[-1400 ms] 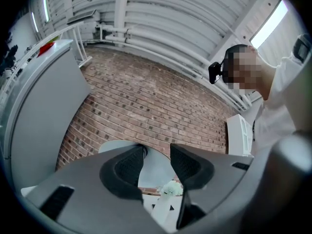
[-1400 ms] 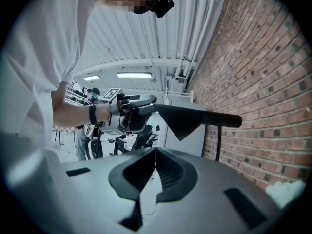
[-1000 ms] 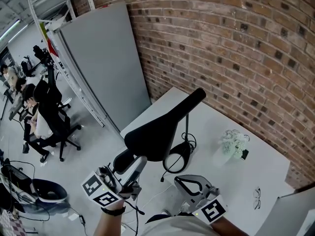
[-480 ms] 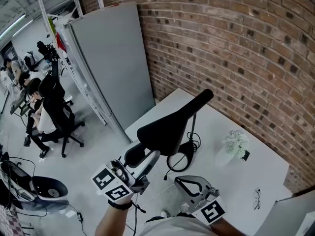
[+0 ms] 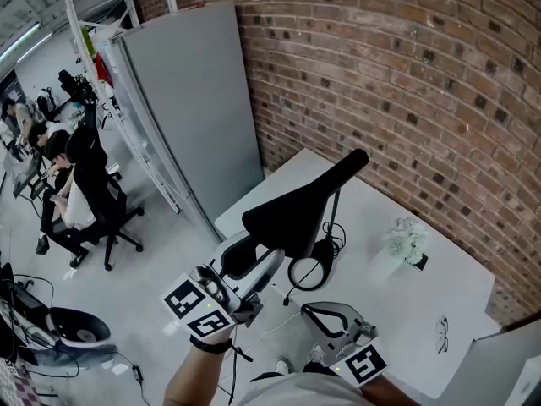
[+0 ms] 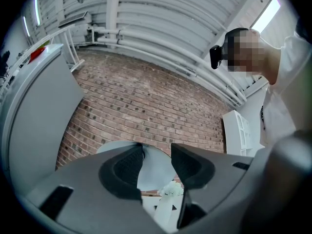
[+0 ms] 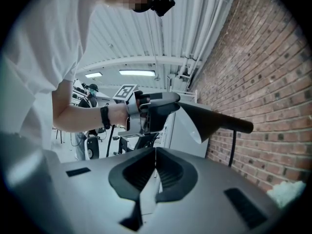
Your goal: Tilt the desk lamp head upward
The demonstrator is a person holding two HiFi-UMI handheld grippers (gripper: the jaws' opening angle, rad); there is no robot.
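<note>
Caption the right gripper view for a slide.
The left gripper grips the lamp head by a brick wall; right gripper shut.

Jaws: right gripper (image 7: 155, 172) pressed together, empty.
Lamp: black wedge-shaped desk lamp head (image 7: 214, 121), white underneath, on thin black stem (image 7: 233, 147).
Contact: left gripper (image 7: 173, 106), hand-held, at the head's wide end.
</note>
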